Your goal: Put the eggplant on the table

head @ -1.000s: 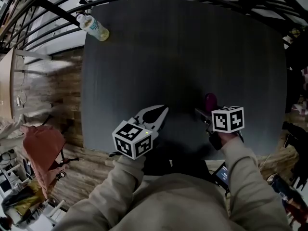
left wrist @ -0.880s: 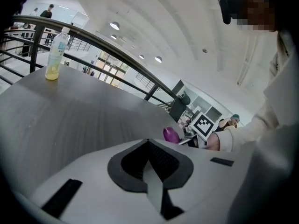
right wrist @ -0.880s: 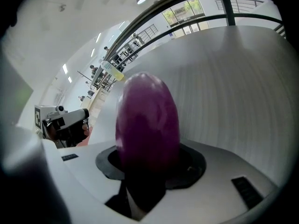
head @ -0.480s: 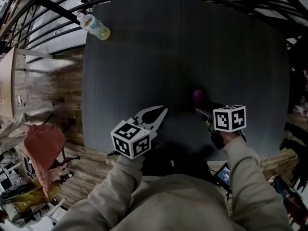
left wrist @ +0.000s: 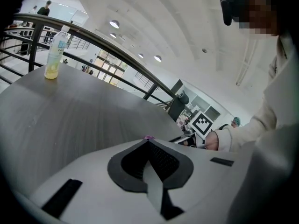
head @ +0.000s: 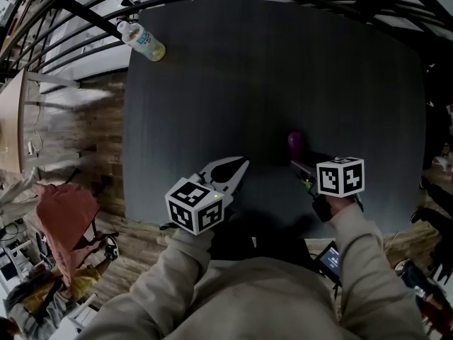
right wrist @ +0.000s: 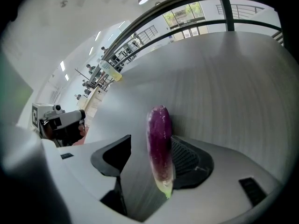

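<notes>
The purple eggplant point(head: 295, 142) lies on the dark table point(head: 283, 62) just ahead of my right gripper point(head: 299, 159). In the right gripper view the eggplant point(right wrist: 159, 143) rests lengthwise between the spread jaws, its pale stem end toward me. It sits close against the right pad point(right wrist: 187, 157), with a clear gap to the left pad point(right wrist: 114, 155). My right gripper point(right wrist: 152, 141) is open. My left gripper point(head: 243, 164) hovers over the table's near edge, its tips point(left wrist: 148, 140) together and holding nothing.
A plastic bottle point(head: 144, 41) of yellowish liquid stands at the table's far left corner, also seen in the left gripper view point(left wrist: 55, 52). A black railing point(head: 85, 16) runs behind the table. Wooden floor point(head: 85, 140) and clutter lie to the left.
The eggplant has shifted a little to the left, away from the right gripper's cube, and now lies on the table. Both hands stay where they were.
</notes>
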A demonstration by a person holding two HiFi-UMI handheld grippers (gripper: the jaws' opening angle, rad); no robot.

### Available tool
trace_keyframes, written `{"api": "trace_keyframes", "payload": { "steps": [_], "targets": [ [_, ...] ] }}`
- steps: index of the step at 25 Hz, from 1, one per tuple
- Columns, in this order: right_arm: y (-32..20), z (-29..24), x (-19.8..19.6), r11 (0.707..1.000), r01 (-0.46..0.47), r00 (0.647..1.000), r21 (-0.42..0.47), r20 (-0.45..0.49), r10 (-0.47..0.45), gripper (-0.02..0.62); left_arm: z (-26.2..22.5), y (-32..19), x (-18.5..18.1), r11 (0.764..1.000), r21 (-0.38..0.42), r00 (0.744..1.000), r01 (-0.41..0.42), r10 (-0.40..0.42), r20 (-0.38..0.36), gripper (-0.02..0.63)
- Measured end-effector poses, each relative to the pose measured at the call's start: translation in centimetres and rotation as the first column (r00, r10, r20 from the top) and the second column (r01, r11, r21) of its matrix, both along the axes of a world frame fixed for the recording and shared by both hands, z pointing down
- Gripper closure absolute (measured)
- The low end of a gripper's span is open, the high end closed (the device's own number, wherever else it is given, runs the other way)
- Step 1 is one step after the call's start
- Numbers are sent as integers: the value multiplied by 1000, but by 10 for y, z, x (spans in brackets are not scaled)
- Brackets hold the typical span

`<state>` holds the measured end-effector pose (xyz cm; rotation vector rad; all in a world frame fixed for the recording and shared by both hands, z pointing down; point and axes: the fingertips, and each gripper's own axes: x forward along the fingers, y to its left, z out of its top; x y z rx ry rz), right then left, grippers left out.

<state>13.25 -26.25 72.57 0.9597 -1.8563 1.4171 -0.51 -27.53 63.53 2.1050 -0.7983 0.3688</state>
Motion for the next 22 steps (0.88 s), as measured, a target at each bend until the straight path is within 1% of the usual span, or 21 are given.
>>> {"api": "trace_keyframes", "payload": {
  "steps": [4, 8, 13, 15, 18, 19, 22],
  "targets": [
    [1, -4, 1, 1000, -5, 1000, 2, 2, 5, 339, -4, 0, 1, 1000, 6, 1000, -10, 10, 0, 601],
    [-5, -15, 16, 999, -36, 999, 21, -3, 37, 340, -14, -5, 6, 999, 27, 1000, -22, 23, -11, 601],
    [-4, -31, 39, 998, -48, 999, 35, 7, 47, 350, -27, -10, 11, 998, 59, 999, -36, 37, -13, 601],
    [-4, -40, 49, 997, -63, 998, 48, 18, 63, 395, -35, -11, 15, 996, 75, 999, -46, 47, -14, 601],
    [-11, -58, 57, 991, -102, 994, 83, 42, 99, 495, -47, -19, 16, 993, 103, 998, -56, 57, -14, 601],
    [-14, -63, 58, 989, -111, 993, 96, 50, 106, 519, -51, -22, 17, 992, 113, 998, -58, 60, -15, 601],
    [-21, -77, 56, 985, -108, 993, 134, 66, 99, 565, -64, -31, 19, 987, 142, 997, -71, 74, -16, 601]
  ]
}}
